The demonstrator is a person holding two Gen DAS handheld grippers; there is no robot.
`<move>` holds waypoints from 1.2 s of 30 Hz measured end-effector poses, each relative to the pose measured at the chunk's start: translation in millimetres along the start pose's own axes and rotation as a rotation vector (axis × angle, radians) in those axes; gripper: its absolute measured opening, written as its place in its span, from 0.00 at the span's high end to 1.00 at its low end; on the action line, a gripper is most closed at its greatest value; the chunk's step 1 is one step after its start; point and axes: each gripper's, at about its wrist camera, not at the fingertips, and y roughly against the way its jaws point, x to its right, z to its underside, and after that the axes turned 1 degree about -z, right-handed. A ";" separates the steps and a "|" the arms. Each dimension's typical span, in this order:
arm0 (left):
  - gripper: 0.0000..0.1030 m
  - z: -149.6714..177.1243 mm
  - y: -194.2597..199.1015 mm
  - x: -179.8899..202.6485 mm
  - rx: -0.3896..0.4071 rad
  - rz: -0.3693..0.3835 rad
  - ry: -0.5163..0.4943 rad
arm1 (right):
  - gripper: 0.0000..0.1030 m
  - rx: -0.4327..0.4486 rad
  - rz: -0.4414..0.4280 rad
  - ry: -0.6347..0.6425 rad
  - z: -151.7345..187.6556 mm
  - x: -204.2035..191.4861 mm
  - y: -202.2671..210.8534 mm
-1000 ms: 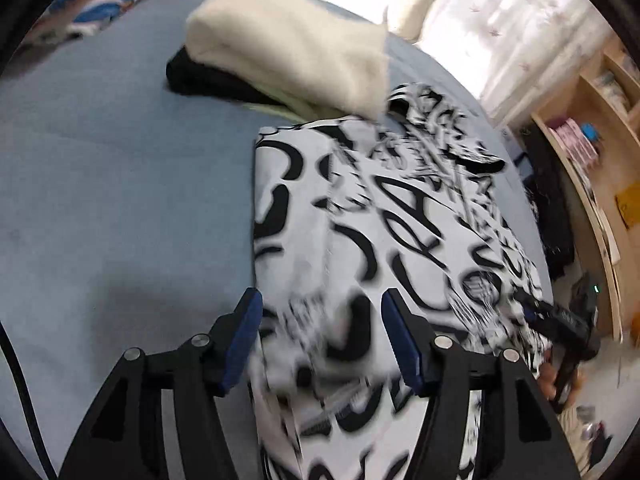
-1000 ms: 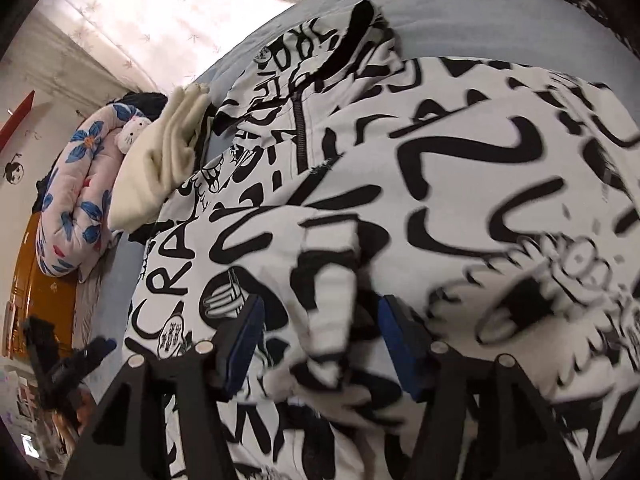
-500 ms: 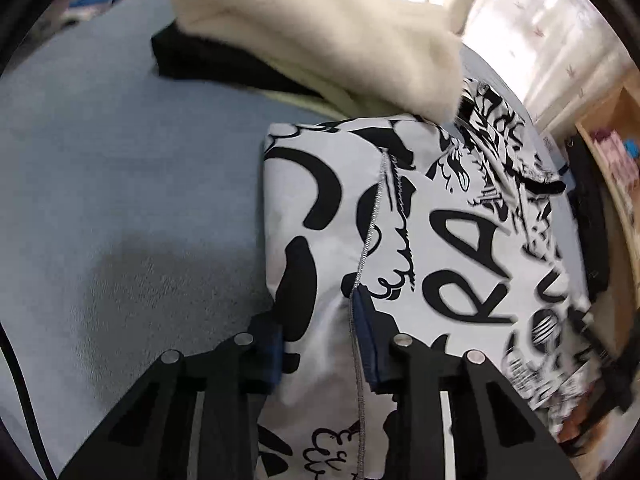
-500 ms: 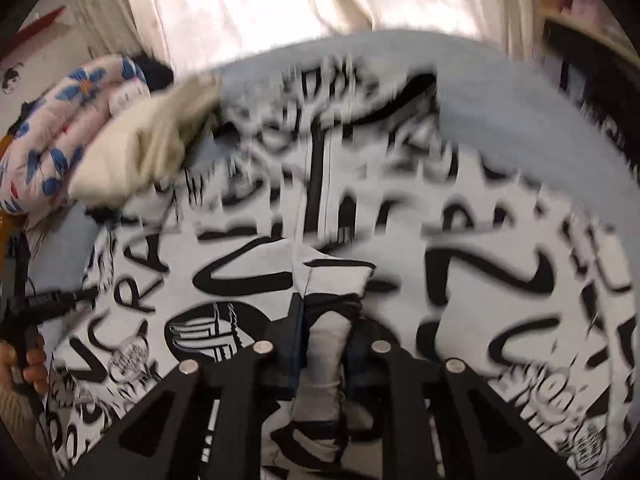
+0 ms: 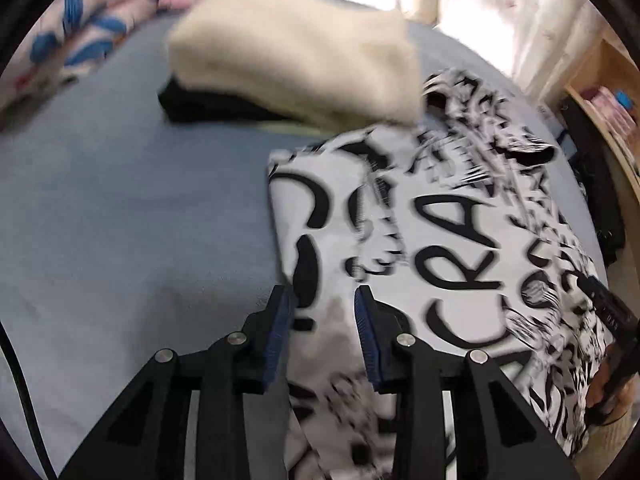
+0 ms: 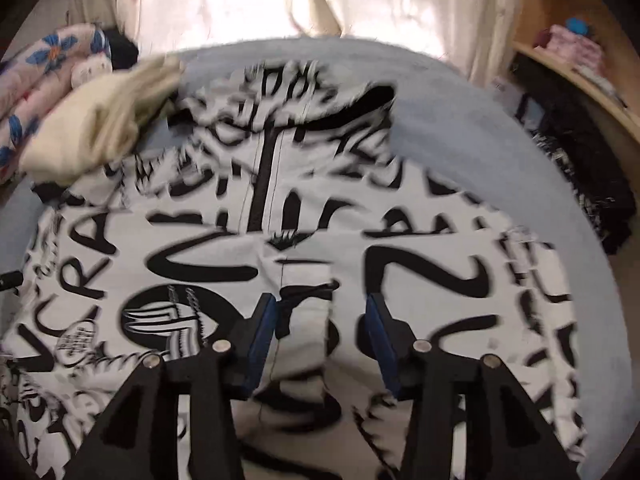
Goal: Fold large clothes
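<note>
Your left gripper (image 5: 323, 312) and right gripper (image 6: 320, 320) both hang with jaws apart over the jacket (image 6: 420, 264) — gripping nothing. It lies spread on the bed (image 5: 120, 220), its far corner beside the cream pile (image 5: 296, 60).

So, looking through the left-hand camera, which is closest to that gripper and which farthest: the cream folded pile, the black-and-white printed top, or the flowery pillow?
1. Black-and-white printed top: directly under the left gripper, spreading right.
2. Cream folded pile: farther up the bed, centre, resting on a black garment.
3. Flowery pillow: farthest, upper left corner.
</note>
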 end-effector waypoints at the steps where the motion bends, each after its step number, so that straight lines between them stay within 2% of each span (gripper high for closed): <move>1: 0.69 4.4 12.4 7.2 0.024 0.011 -0.016 | 0.55 0.021 -0.024 -0.009 2.3 -2.1 12.3; 3: 0.69 14.6 29.1 22.1 0.052 0.027 -0.035 | 0.55 0.045 -0.116 -0.021 9.3 -13.7 30.8; 6: 0.69 37.3 41.5 45.5 0.065 0.084 -0.034 | 0.55 0.019 -0.245 0.000 21.1 -47.1 37.9; 11: 0.69 73.7 19.2 75.1 0.055 0.089 0.001 | 0.55 -0.007 -0.330 0.112 41.0 -105.7 27.2; 14: 0.69 86.2 -8.9 71.7 0.014 0.029 -0.008 | 0.55 -0.064 -0.269 0.115 50.2 -106.0 1.0; 16: 0.73 89.7 -19.1 61.0 -0.011 0.049 0.000 | 0.57 -0.082 -0.173 0.108 54.7 -89.4 -13.2; 18: 0.80 90.5 -21.6 49.1 -0.017 0.083 0.017 | 0.57 -0.072 -0.139 0.066 57.1 -58.3 -17.6; 19: 0.83 89.9 -22.3 43.2 -0.021 0.105 0.024 | 0.61 -0.071 -0.122 0.048 57.6 -47.0 -17.8; 20: 0.84 89.4 -23.2 37.8 -0.026 0.129 0.031 | 0.76 -0.071 -0.133 0.029 58.2 -35.1 -17.7; 22: 0.85 89.6 -25.9 32.5 -0.035 0.154 0.033 | 0.84 -0.086 -0.191 -0.026 59.9 -15.8 -17.9; 25: 0.85 90.7 -26.4 31.7 -0.037 0.153 0.019 | 0.84 -0.090 -0.207 -0.055 62.5 -13.0 -18.0; 31: 0.85 90.0 -27.7 43.4 -0.034 0.095 -0.028 | 0.79 -0.065 -0.101 0.034 63.0 -36.3 -18.7; 36: 0.82 90.1 -24.1 45.4 -0.048 0.096 -0.020 | 0.75 -0.062 -0.115 0.032 63.2 -35.5 -10.9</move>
